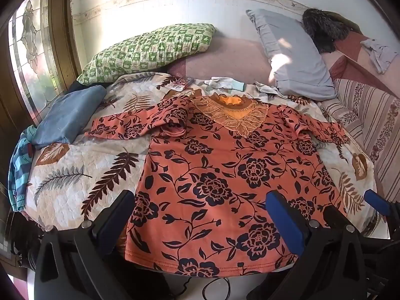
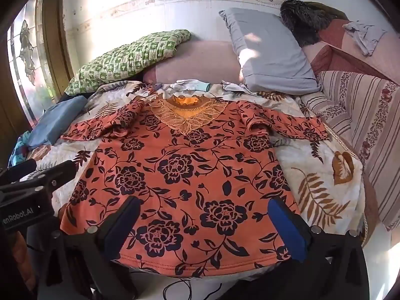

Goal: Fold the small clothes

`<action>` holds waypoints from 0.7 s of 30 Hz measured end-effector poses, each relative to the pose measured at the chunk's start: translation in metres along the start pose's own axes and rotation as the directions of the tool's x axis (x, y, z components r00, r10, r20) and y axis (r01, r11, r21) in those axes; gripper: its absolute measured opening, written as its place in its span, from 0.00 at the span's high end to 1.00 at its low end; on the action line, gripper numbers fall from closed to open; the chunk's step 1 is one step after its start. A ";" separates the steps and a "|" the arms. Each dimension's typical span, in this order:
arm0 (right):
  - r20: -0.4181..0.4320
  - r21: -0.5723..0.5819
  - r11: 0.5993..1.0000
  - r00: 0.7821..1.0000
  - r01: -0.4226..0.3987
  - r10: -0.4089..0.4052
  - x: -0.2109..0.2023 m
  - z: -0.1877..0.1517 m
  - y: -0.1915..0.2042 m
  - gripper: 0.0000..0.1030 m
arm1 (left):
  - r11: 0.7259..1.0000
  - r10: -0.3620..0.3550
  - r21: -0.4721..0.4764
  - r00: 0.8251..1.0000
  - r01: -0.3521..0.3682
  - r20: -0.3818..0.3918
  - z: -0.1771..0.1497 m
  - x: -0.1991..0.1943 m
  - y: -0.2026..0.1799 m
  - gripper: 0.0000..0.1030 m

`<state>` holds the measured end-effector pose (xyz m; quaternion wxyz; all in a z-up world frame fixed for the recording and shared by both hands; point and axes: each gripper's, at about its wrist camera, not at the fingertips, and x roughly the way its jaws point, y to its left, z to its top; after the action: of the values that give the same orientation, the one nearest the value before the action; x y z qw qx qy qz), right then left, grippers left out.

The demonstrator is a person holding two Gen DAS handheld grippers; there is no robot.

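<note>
Orange floral top (image 1: 225, 175) lies flat on the bed (image 1: 75, 175), sleeves out. Left gripper (image 1: 200, 220) gapes empty over the hem, right gripper (image 2: 202, 222) likewise. Soft, light, floppy knit, I'd say; pinch hem corners or sleeve ends.

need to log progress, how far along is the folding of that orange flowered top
Done: the orange top lies spread flat, front up, on the leaf-print quilt, sleeves out to the sides. In hand: nothing; the left gripper and right gripper hang open over its hem. Left: every fold, as no sleeve or side has been turned in.
</note>
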<state>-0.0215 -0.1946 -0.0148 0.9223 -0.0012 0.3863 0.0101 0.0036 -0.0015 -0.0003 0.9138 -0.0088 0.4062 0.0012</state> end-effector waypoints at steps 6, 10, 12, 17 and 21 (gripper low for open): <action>0.004 0.001 1.000 1.000 -0.002 0.002 -0.002 0.001 0.001 0.00 | 1.000 -0.017 -0.004 1.000 0.017 0.014 -0.004 -0.004 -0.001 0.00; 0.009 0.000 1.000 1.000 -0.001 0.001 -0.007 0.004 0.001 0.00 | 1.000 -0.019 -0.005 1.000 0.019 0.010 -0.005 -0.002 -0.001 0.00; 0.009 0.001 1.000 1.000 0.001 -0.001 -0.005 0.003 0.000 0.00 | 1.000 -0.020 -0.008 1.000 0.021 0.013 -0.006 -0.004 -0.001 0.00; 0.008 -0.002 1.000 1.000 0.011 -0.011 -0.002 0.002 0.001 0.00 | 1.000 -0.021 -0.012 1.000 0.021 0.010 -0.008 -0.003 -0.001 0.00; 0.011 -0.002 1.000 1.000 0.018 -0.018 -0.001 0.003 0.001 0.00 | 1.000 -0.024 -0.014 1.000 0.024 0.006 -0.007 -0.002 -0.001 0.00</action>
<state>-0.0205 -0.1932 -0.0118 0.9245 -0.0055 0.3812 0.0020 -0.0032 -0.0025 -0.0036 0.9148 -0.0202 0.4034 -0.0067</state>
